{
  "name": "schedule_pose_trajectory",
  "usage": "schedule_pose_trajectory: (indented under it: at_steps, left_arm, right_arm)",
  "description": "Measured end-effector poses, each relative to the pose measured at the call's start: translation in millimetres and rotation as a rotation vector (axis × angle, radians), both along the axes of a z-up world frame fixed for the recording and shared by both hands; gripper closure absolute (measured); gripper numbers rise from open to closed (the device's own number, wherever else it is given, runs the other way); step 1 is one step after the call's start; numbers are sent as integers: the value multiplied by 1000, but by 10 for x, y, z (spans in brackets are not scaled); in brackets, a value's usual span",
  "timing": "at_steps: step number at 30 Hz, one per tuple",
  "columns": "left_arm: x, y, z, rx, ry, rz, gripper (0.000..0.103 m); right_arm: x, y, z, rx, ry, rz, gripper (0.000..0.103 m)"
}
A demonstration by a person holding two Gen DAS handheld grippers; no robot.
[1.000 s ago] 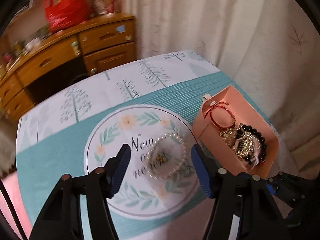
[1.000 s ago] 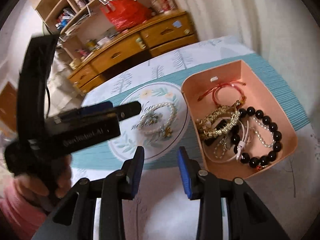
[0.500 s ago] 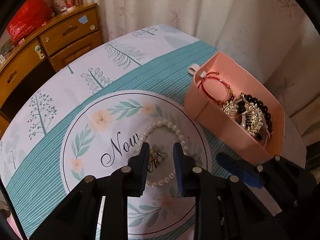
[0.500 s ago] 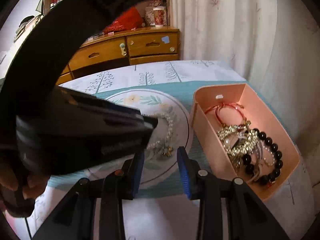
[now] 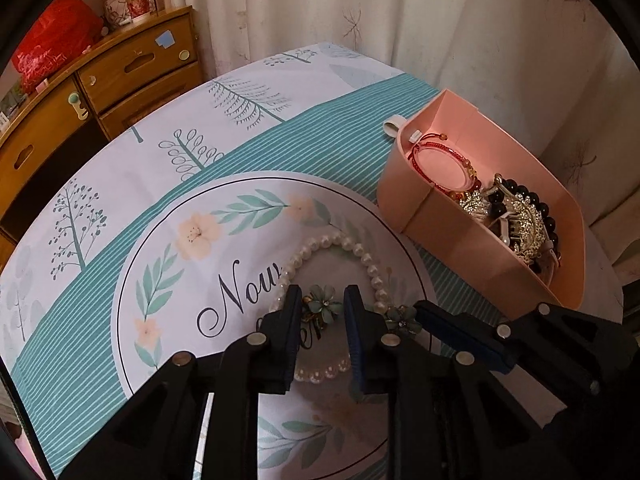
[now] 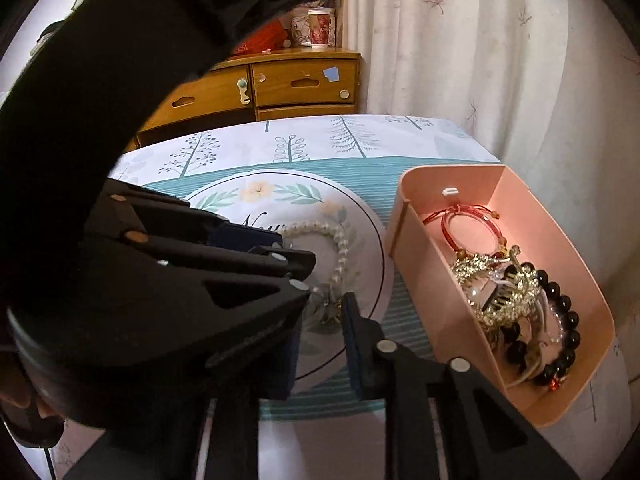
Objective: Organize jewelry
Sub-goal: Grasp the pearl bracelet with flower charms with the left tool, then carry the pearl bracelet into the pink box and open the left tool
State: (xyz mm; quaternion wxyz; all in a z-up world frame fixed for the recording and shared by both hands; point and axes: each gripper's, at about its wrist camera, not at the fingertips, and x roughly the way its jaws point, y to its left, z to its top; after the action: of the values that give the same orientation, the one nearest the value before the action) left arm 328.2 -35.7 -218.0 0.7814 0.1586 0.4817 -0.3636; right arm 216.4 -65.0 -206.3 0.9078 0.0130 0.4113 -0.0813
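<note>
A pearl bracelet (image 5: 360, 254) with small teal flower charms (image 5: 322, 308) lies on the round printed mat (image 5: 160, 240). My left gripper (image 5: 322, 310) is low over it, jaws partly closed on either side of a flower charm, not clamped. My right gripper (image 6: 320, 320) is open beside the left one, near the bracelet's other flower charm (image 6: 326, 310); the left gripper's body (image 6: 180, 272) hides much of the mat in the right wrist view. A pink tray (image 5: 448, 236) to the right holds a red cord bracelet (image 5: 440, 160), gold pieces and a black bead bracelet (image 6: 560, 340).
The table has a teal and white tree-print cloth (image 5: 248, 96). A wooden dresser (image 5: 120, 76) with a red bag (image 5: 52, 48) and cups stands behind it. A white curtain (image 5: 440, 20) hangs close behind the tray.
My left gripper has dropped closer to the bracelet, with its jaws narrowed from wide open to a small gap around the flower charm. My right gripper has moved in beside it.
</note>
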Motion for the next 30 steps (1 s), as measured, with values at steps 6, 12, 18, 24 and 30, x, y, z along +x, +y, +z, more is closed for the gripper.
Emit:
schedule_pose_trajectory:
  at_steps: [6, 12, 18, 24, 30]
  left_arm:
    - [25, 35, 48, -7, -13, 42, 87]
    - [64, 66, 105, -12, -13, 94, 87]
    - [63, 83, 234, -32, -23, 141, 87]
    - [19, 43, 472, -80, -45, 201, 87]
    - [-88, -58, 701, -146, -64, 259, 87]
  right_arm:
    - [44, -61, -9, 7, 11, 28, 89]
    - [10, -85, 0, 7, 21, 43, 90]
    - [-88, -105, 127, 40, 22, 67, 90]
    - [-88, -243, 320, 110, 13, 102, 90]
    - [-233, -406, 613, 130, -50, 139, 90]
